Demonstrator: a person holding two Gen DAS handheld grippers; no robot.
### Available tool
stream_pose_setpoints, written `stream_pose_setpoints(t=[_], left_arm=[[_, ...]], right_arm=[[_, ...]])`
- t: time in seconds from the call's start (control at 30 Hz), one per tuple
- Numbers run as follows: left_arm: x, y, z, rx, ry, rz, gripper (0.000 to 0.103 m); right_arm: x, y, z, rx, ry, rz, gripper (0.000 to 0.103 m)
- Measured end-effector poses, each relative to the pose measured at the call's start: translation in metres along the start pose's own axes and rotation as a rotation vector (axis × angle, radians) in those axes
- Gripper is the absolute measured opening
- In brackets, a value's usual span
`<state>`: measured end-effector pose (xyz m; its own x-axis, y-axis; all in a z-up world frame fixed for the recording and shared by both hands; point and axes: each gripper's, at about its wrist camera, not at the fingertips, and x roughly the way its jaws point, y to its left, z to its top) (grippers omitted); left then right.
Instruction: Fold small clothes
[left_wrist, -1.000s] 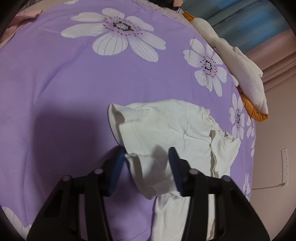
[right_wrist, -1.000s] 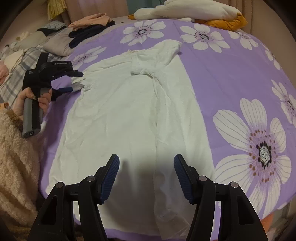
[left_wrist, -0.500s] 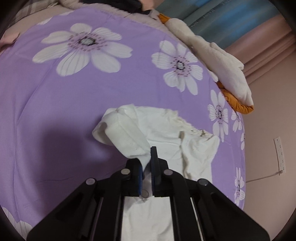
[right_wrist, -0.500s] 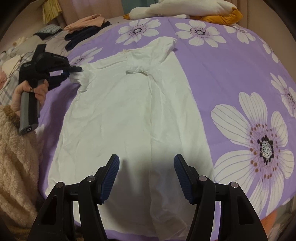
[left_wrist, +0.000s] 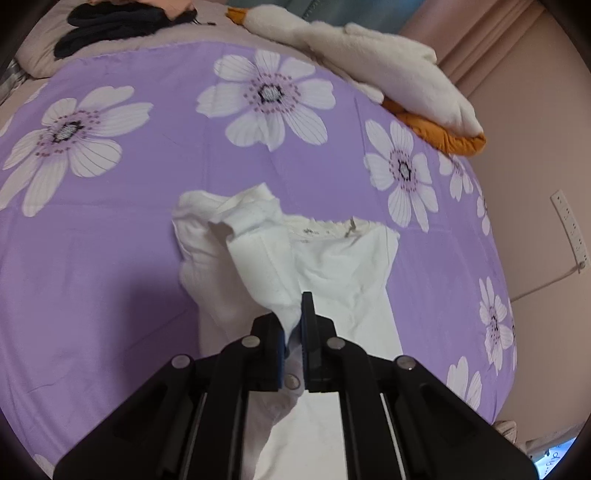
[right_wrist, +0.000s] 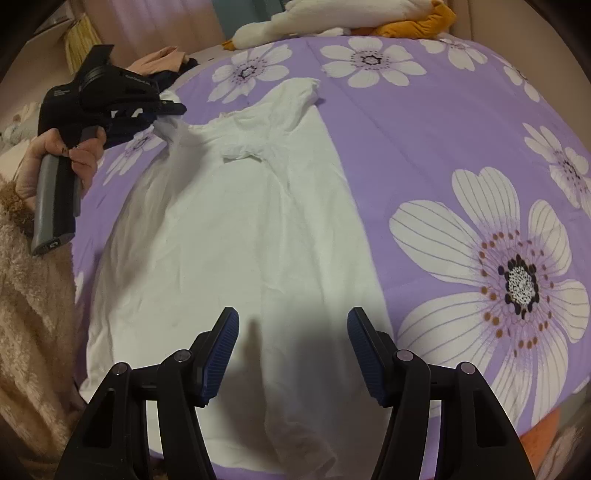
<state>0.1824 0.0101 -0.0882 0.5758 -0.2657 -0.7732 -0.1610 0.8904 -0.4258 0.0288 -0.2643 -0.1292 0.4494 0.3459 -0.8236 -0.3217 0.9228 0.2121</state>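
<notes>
Both wrist views look steeply down along their fingers at the purple flower-print bed (left_wrist: 110, 258), sharing the white cotton shirt (right_wrist: 240, 229); the left sits nearer.

My white shirt (right_wrist: 236, 229) lies on a purple bedsheet (right_wrist: 424, 122) printed with big white flowers, dark-dotted at their centres. My tongs are black with blue pads (right_wrist: 221, 350). A cream and orange plush (left_wrist: 388, 70) sits beyond; my sleeve (right_wrist: 26, 314) is fuzzy tan.

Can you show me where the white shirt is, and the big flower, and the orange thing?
Shirt (right_wrist: 240, 236): right wrist view, middle of its body.
Flower (right_wrist: 521, 284): right wrist view, its dark speckled center.
Orange thing (left_wrist: 443, 136): left wrist view, its folded edge under the cream plush.
</notes>
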Motion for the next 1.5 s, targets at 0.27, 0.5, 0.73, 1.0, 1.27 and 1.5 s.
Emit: stream_pose_setpoints(t=[0.27, 0.5, 0.73, 1.0, 1.27, 1.5], left_arm=[[0.052, -0.011, -0.017, 0.016, 0.120, 0.045, 0.007], [0.013, -0.027, -0.017, 0.024, 0.071, -0.042, 0.044], [-0.070, -0.024, -0.046, 0.041, -0.029, -0.051, 0.062], [-0.107, 0.007, -0.159, -0.051, 0.018, 0.021, 0.060], [-0.093, 0.003, -0.242, -0.080, 0.096, 0.058, 0.053], [-0.082, -0.005, -0.256, -0.019, 0.087, 0.108, 0.006]], right_arm=[[0.002, -0.018, -0.004, 0.046, 0.005, 0.003, 0.062], [0.000, -0.031, -0.004, 0.093, 0.008, 0.018, 0.062], [-0.012, -0.034, 0.015, 0.082, -0.013, 0.056, 0.062], [0.005, -0.008, 0.107, 0.032, 0.010, 0.198, 0.062], [0.078, 0.057, 0.169, -0.022, 0.087, 0.238, 0.044], [0.131, 0.079, 0.181, -0.052, 0.153, 0.151, 0.032]])
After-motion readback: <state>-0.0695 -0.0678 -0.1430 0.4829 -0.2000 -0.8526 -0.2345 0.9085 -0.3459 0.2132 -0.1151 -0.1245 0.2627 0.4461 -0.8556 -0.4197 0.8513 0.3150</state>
